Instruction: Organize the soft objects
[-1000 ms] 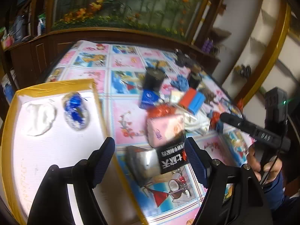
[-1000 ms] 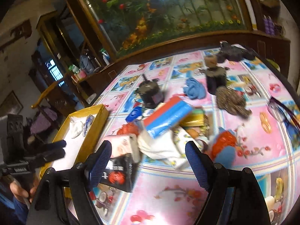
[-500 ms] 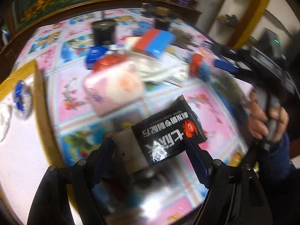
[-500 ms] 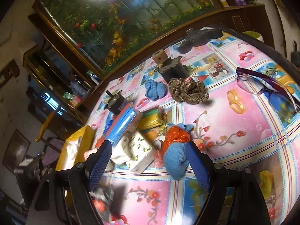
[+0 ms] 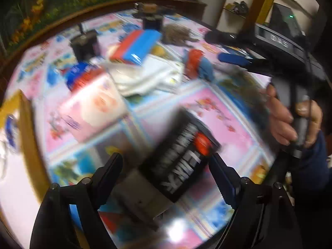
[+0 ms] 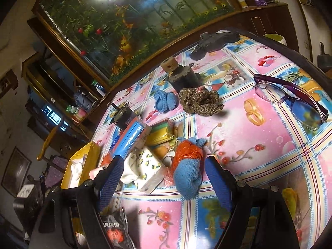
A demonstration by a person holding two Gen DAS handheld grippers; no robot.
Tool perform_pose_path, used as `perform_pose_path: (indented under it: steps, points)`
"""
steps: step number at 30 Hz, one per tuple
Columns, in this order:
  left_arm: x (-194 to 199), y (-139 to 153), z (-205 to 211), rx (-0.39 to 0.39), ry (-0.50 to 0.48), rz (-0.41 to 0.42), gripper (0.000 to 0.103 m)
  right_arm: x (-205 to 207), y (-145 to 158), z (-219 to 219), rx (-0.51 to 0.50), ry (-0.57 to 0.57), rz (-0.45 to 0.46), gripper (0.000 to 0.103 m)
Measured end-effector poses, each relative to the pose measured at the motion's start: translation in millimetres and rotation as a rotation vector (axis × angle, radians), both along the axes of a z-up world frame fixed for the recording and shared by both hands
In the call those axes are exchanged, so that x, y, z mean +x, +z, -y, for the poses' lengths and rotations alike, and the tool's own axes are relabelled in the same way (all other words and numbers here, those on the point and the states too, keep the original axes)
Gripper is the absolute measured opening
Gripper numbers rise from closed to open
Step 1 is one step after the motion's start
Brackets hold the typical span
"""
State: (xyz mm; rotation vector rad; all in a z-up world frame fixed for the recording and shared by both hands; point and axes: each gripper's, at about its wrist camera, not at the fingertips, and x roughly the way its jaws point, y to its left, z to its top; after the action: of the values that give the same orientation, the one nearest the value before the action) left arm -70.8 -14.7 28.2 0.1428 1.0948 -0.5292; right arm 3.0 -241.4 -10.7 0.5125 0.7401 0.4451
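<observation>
Two claws spread, left claw point(image 5: 166, 174) just opening around black packet point(image 5: 179, 158), white lettering blurred, right claw point(image 6: 164, 178) empty

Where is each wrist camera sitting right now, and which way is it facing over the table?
Left wrist: on the left tongs, tilted steeply down at a blurred black foil packet with white lettering; both own fingers show, plus the hand holding the right tongs.
Right wrist: on the right tongs, looking across the table at a blue knitted cloth wrapped in orange plastic; both own fingers show.
Shared: the black packet, the blue-orange cloth, the red-and-blue box.
</observation>
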Motion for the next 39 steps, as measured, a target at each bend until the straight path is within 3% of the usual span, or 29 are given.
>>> perform_pose_path:
  steps: [3,5,8,11,13,15,16,21,25,28,29,30,35,39]
  points:
    - [-17,-7,9,-0.014,-0.060,-0.062,0.084,1,-1,2,0.004,-0.006,-0.007,0.084]
    - [-24,-8,14,-0.002,-0.061,-0.056,0.084,1,-2,1,-0.006,-0.007,-0.012,0.084]
    - [-16,-10,15,0.040,0.018,-0.016,0.084,1,-2,-2,-0.048,-0.026,-0.017,0.084]
    - [-5,-12,10,0.007,0.106,-0.003,0.084,2,-4,-4,-0.087,-0.047,-0.022,0.083]
    - [-3,-12,8,0.019,0.142,0.025,0.074,3,-6,-6,-0.106,-0.049,-0.033,0.077]
    - [-4,-10,6,0.030,0.166,0.057,0.049,7,-10,-11,-0.127,-0.034,-0.058,0.068]
    - [-5,-9,4,0.034,0.175,0.070,0.044,9,-12,-14,-0.142,-0.027,-0.070,0.061]
    - [-9,-11,3,0.031,0.198,0.107,0.044,19,-18,-25,-0.232,-0.025,-0.095,0.055]
    - [-11,-15,9,0.064,0.180,0.138,0.045,28,-20,-36,-0.298,-0.015,-0.109,0.036]
    - [-11,-17,13,0.074,0.172,0.156,0.051,24,-21,-35,-0.302,-0.019,-0.096,0.034]
    - [-11,-17,13,0.073,0.178,0.161,0.050,23,-20,-32,-0.295,-0.027,-0.091,0.034]
    - [-11,-16,11,0.068,0.195,0.168,0.042,21,-19,-30,-0.289,-0.034,-0.081,0.034]
    - [-7,-14,-1,-0.007,0.225,0.161,0.042,12,-8,-26,-0.255,-0.052,-0.018,0.034]
    - [-10,-3,-7,-0.036,0.253,0.226,0.042,4,4,-26,-0.246,-0.064,0.048,0.034]
